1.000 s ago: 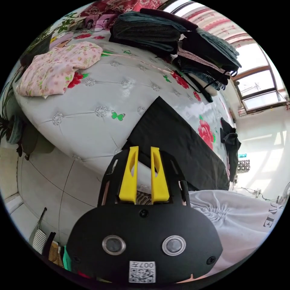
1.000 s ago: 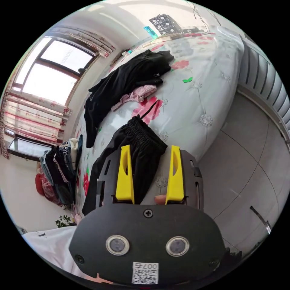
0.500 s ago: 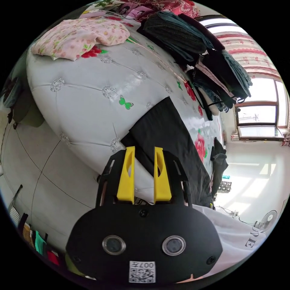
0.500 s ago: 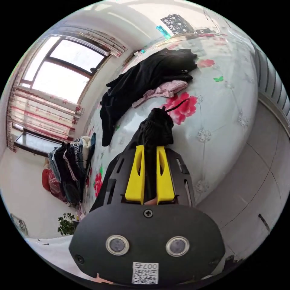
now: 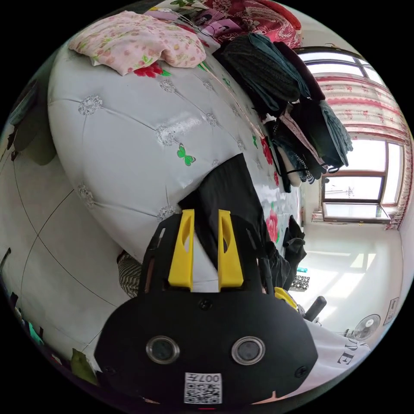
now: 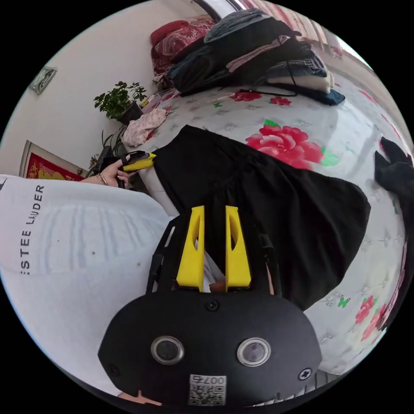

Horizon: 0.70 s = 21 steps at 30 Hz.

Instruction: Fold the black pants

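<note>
On the tufted floral bed, black pants lie spread near the edge closest to the person, hem end toward left gripper, waist end bunched w/ folds toward right gripper. Left gripper jaws stand narrow w/ black cloth between them; looks pinched on the leg hem, but real contact can't be told. Right gripper jaws also near-together over black cloth, w/ something pale low in the gap; grip can't be told. Left gripper also seen far off in right gripper view, at the leg end. Fabric judged thin, light, limp, prob. slippery on the shiny cover, so it'll sag and crease. Best hold: hem corners and elastic waistband, kept taut. Stacked clothes sit at the far side, apart.
</note>
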Tool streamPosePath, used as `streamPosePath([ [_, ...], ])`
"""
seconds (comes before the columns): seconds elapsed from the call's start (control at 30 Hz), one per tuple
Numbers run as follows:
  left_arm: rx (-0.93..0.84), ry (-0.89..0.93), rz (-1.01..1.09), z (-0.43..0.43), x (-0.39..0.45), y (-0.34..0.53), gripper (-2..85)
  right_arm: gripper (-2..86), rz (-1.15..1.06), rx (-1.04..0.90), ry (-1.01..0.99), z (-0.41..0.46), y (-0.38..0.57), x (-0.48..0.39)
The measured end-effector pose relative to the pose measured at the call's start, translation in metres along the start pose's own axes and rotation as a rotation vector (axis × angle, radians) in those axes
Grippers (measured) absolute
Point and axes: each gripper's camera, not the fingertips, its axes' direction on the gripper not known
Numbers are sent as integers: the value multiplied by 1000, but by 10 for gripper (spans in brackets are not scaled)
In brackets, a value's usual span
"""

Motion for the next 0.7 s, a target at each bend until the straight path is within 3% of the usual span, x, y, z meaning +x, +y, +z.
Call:
streamPosePath([
  [0.1,21,51,-33,13,-5,7,43,68,6,-39,27,4,2,-2],
  [0.33,66,156,53,37,23,29,-5,77,338,206,-15,-46,62,51],
  [0.53,-26,340,638,54,189,69,-8,82,514,342,14,-75,117,77],
  [0.63,-176,455,1034,84,308,133,-6,84,585,406,22,-92,145,93],
  [0.7,-408,545,1274,132,384,203,-2,85,631,454,25,-101,163,103],
])
